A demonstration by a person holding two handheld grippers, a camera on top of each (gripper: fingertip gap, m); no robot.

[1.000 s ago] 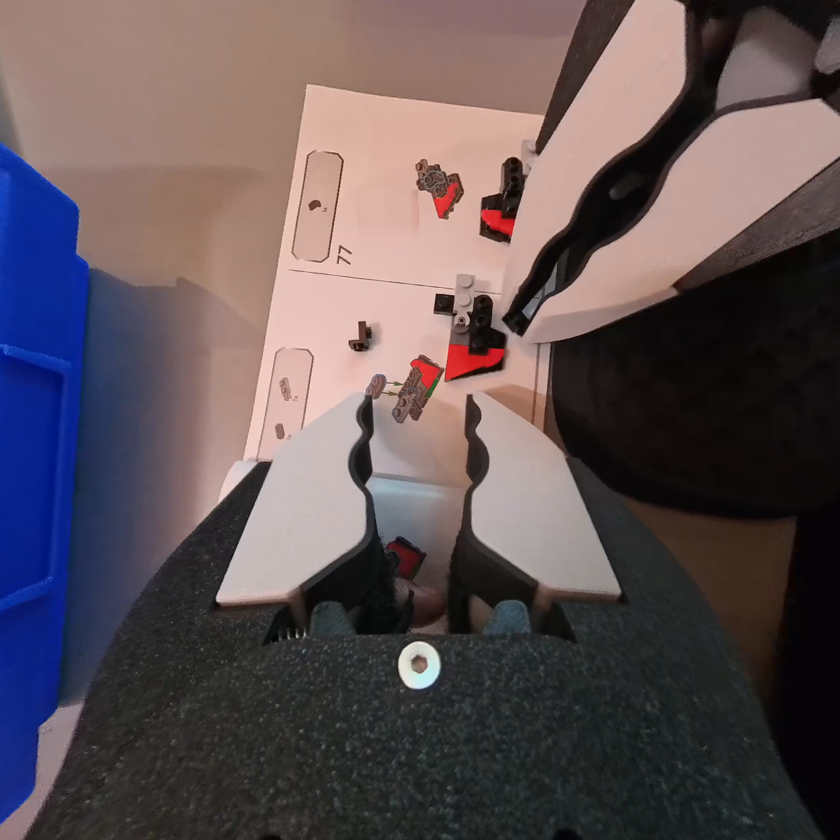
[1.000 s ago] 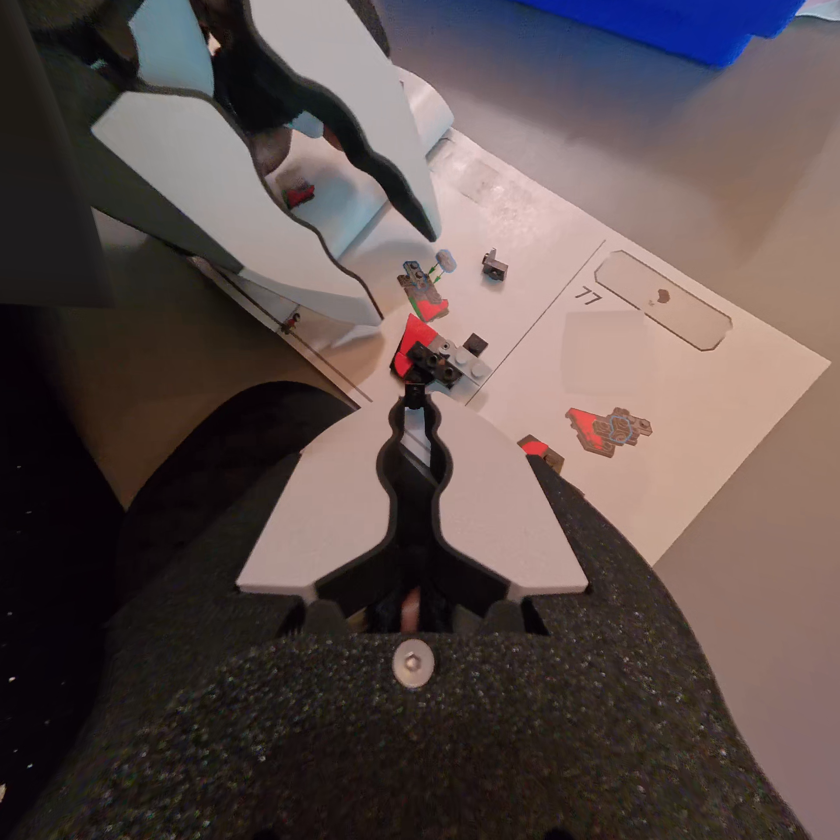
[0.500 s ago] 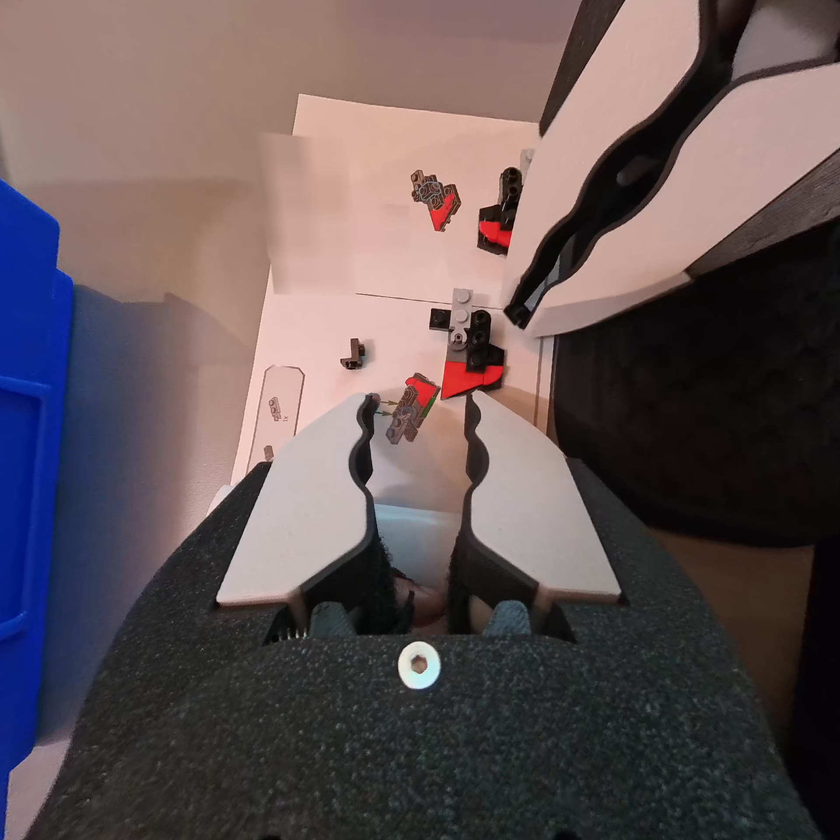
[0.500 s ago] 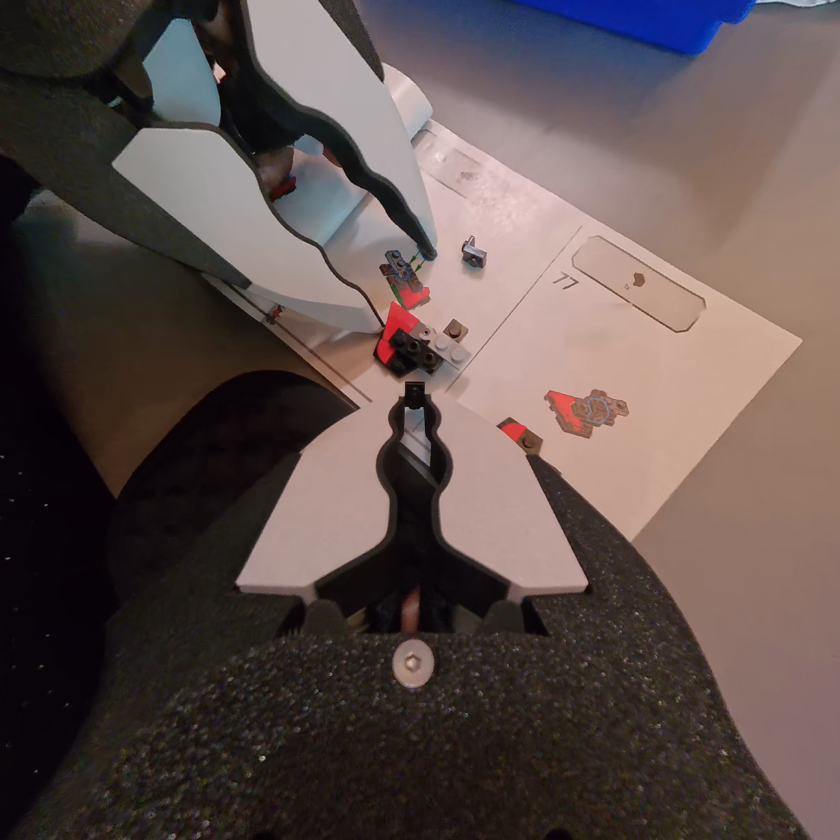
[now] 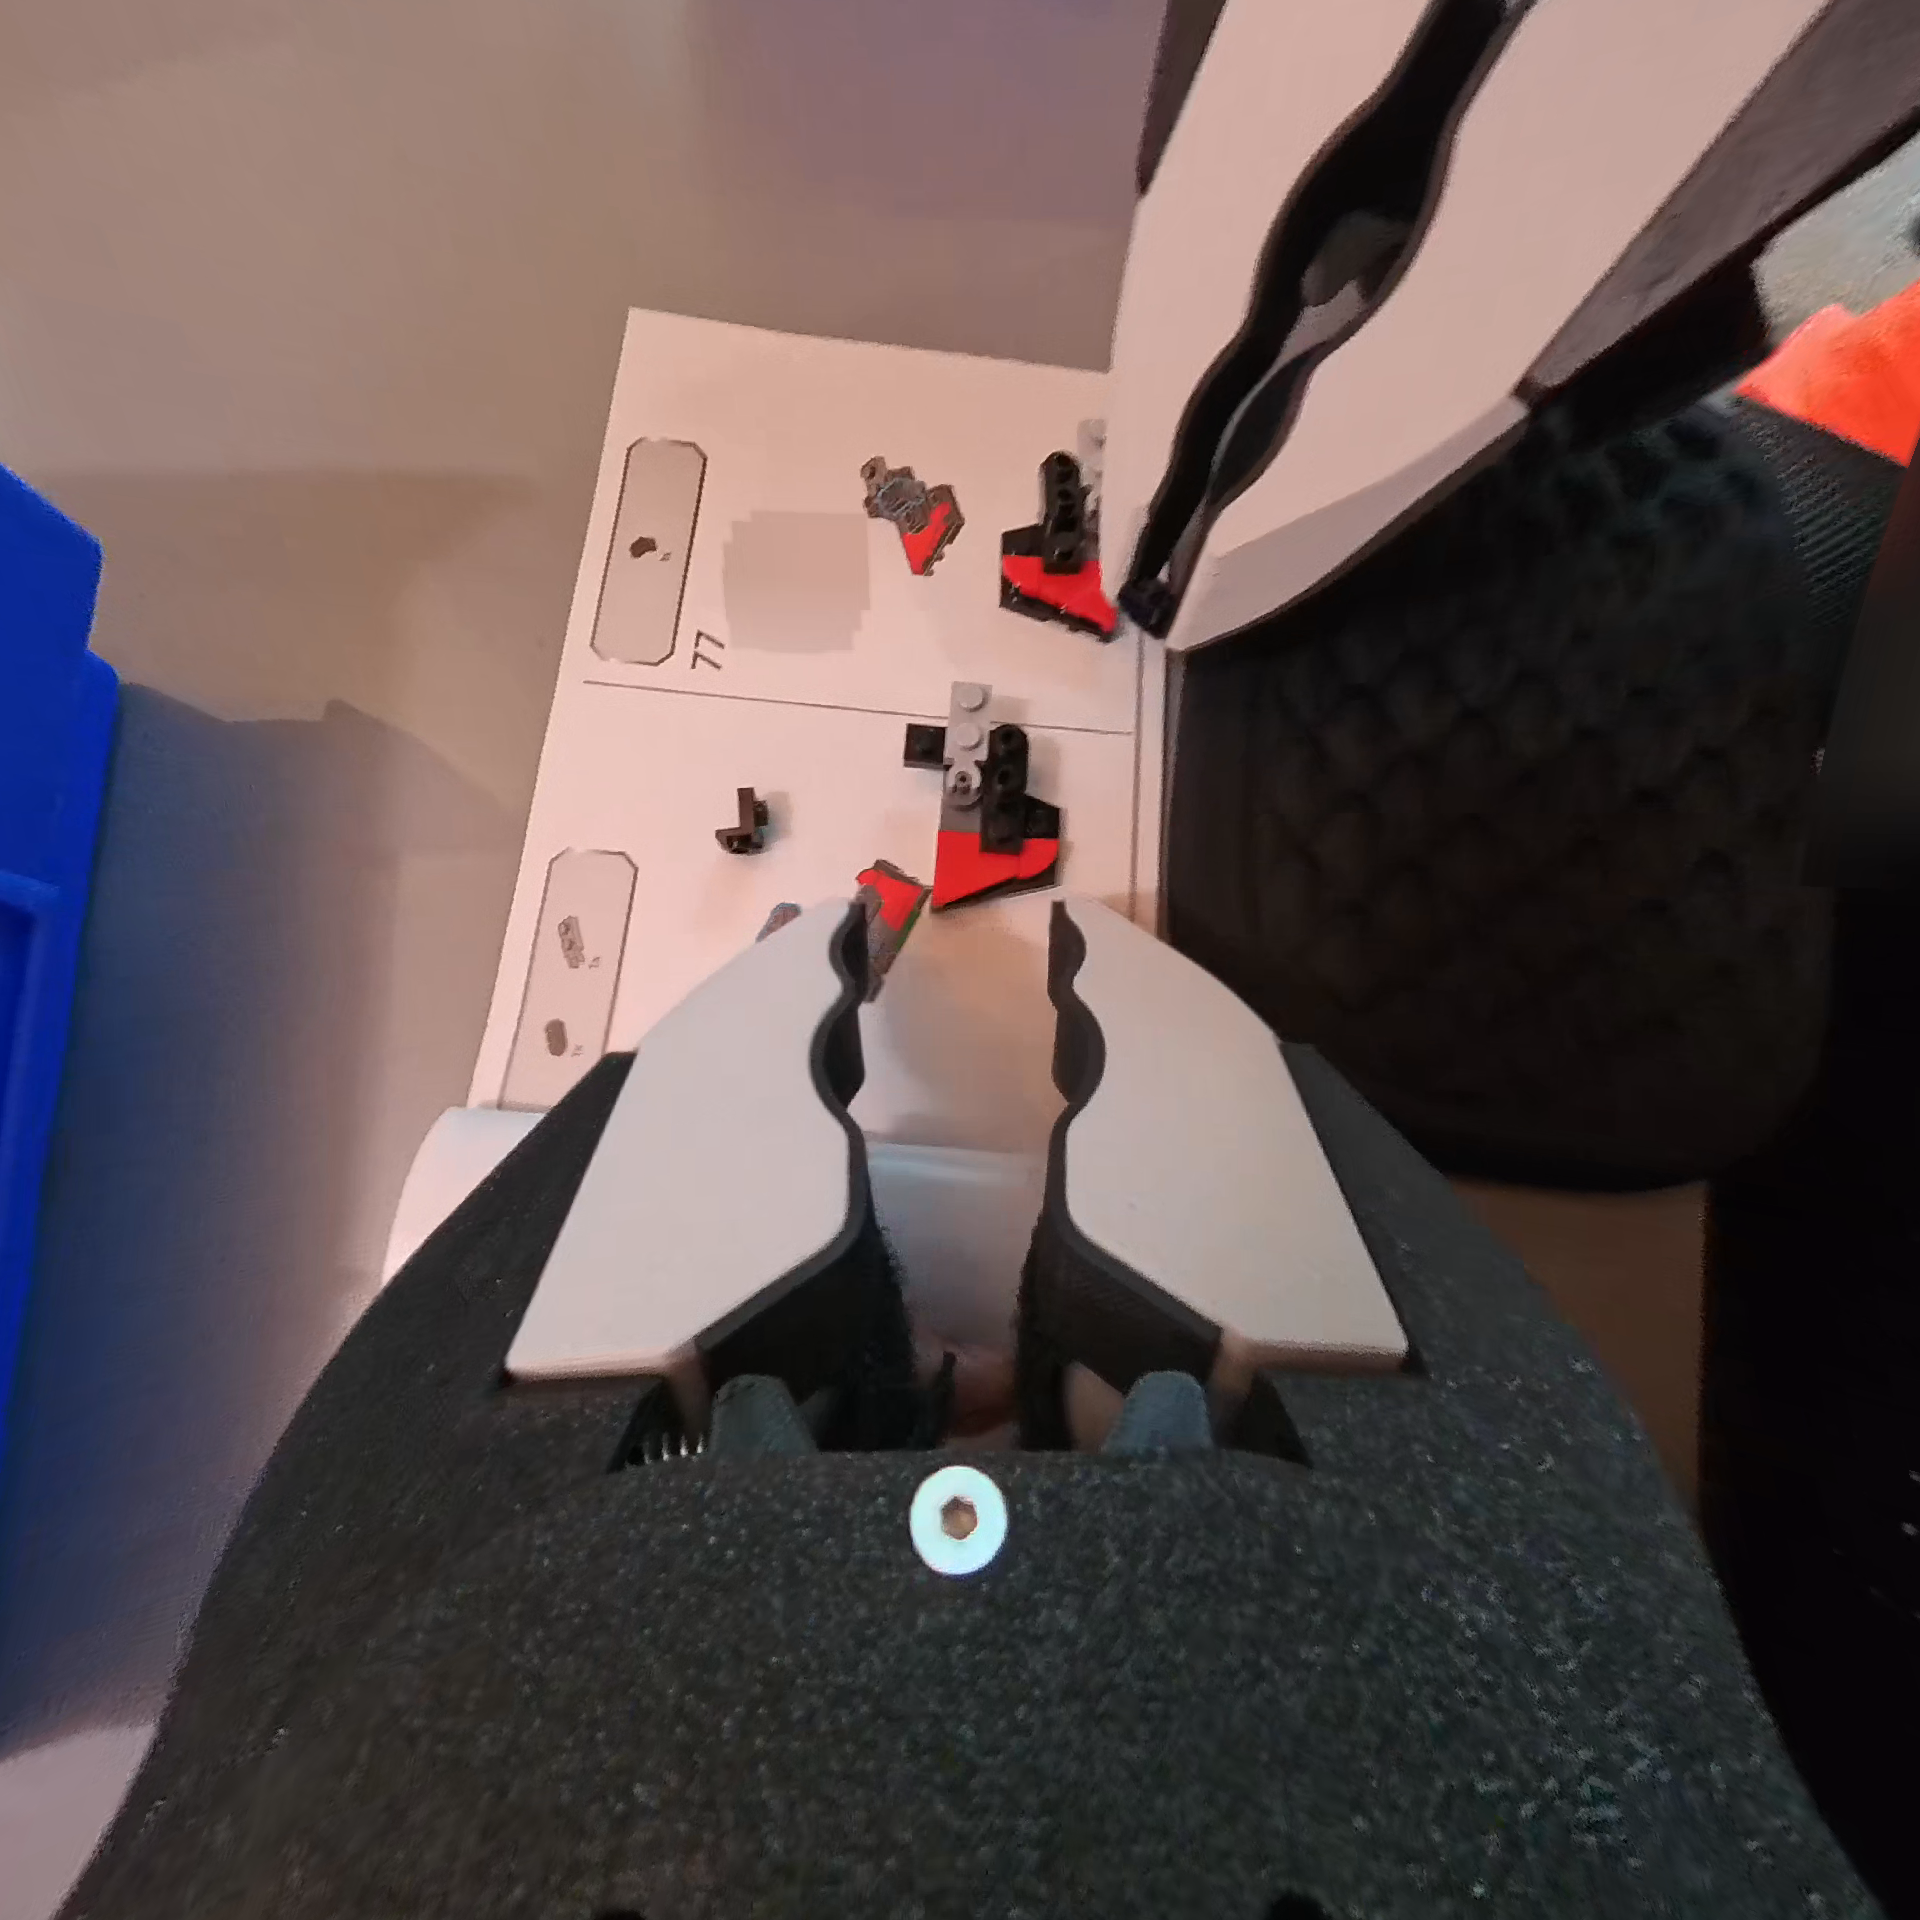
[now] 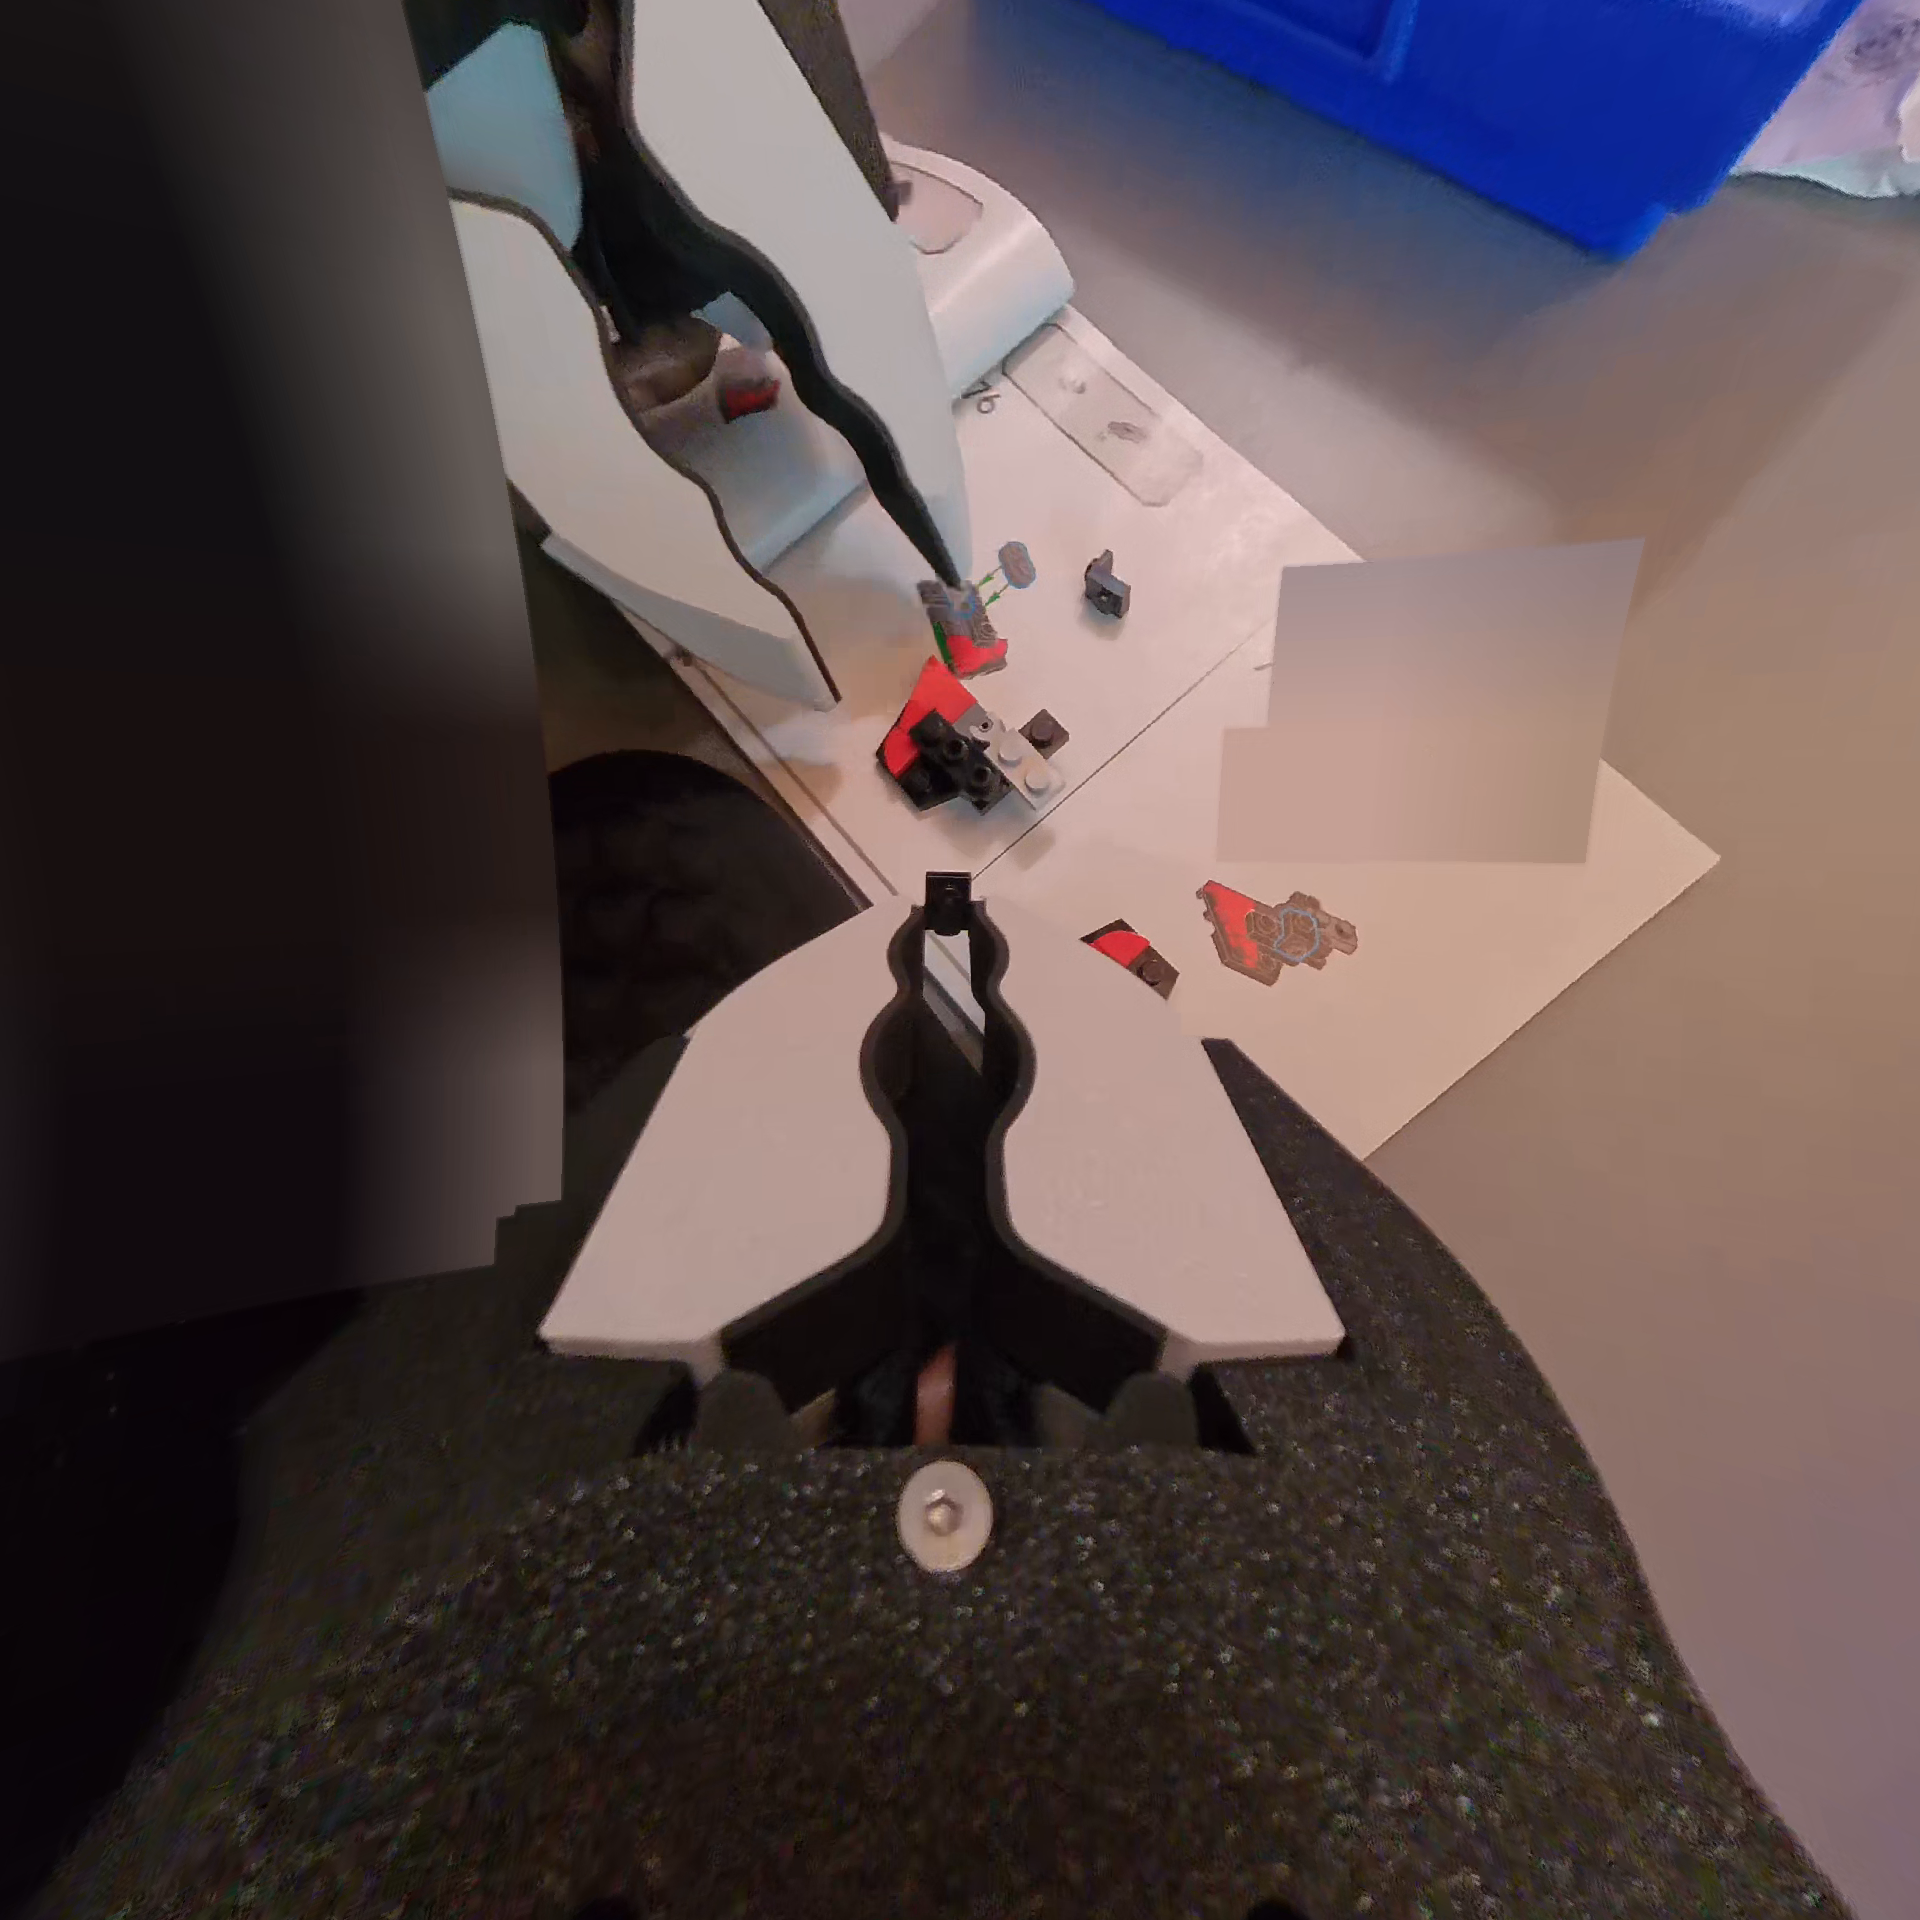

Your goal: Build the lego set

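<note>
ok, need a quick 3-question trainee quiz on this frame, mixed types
1. True or false: the left gripper is shut on a brick.
2. What does the right gripper pinch at its tips? A) small black piece B) red wedge C) nothing
3. Fill in: the red-black assembly ahead of the left gripper lies on the ____.

Key: 1 false, it is open and empty; 2 A; 3 booklet.

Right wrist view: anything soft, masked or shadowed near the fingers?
Right wrist view: right gripper and the small black piece it pinches look sharp; a dark soft-edged mask covers the left side, a pale patch overlays the instruction sheet. Left wrist view: right gripper motion-blurred, left gripper shades the page; blue bin soft.
</note>
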